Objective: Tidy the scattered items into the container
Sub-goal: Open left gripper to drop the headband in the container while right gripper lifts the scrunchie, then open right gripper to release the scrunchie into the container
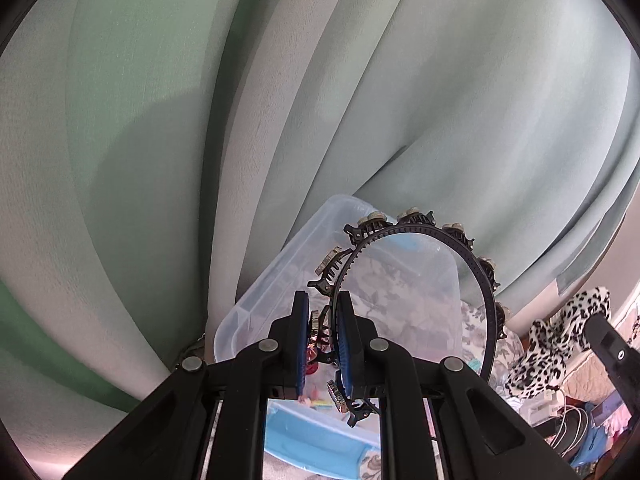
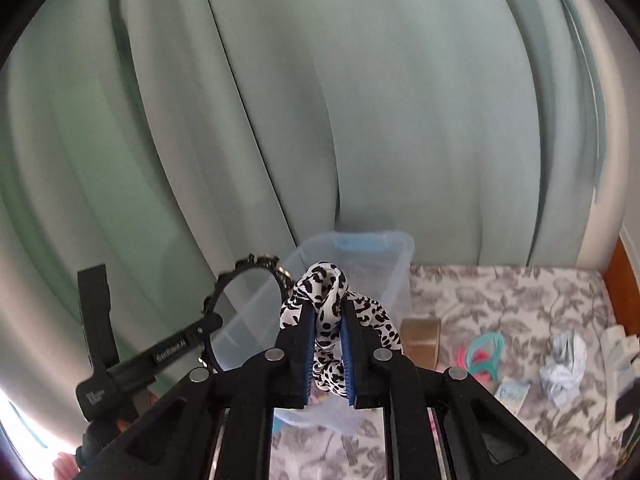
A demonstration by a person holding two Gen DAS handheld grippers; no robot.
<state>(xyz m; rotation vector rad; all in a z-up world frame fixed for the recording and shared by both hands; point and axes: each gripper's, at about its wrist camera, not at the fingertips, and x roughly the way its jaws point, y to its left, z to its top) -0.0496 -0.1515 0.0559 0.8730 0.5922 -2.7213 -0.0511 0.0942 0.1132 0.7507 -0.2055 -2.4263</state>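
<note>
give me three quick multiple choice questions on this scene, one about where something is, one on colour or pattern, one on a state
1. Where does the clear plastic container stand?
A. on a floral cover, in front of the pale green curtain
B. on a wooden shelf
C. inside a sink

2. What pattern has the scarf in the right gripper?
A. red stripes
B. white with black leopard spots
C. plain yellow

3. What is the state of the left gripper?
A. wide open and empty
B. shut on the black headband with small clips
C. out of view

Answers:
1 A: the right wrist view shows the container on the floral cover with the curtain behind.
2 B: white cloth with black spots sits between the fingers.
3 B: the left wrist view shows the fingers pinching the band, its arc rising above the container.
</note>
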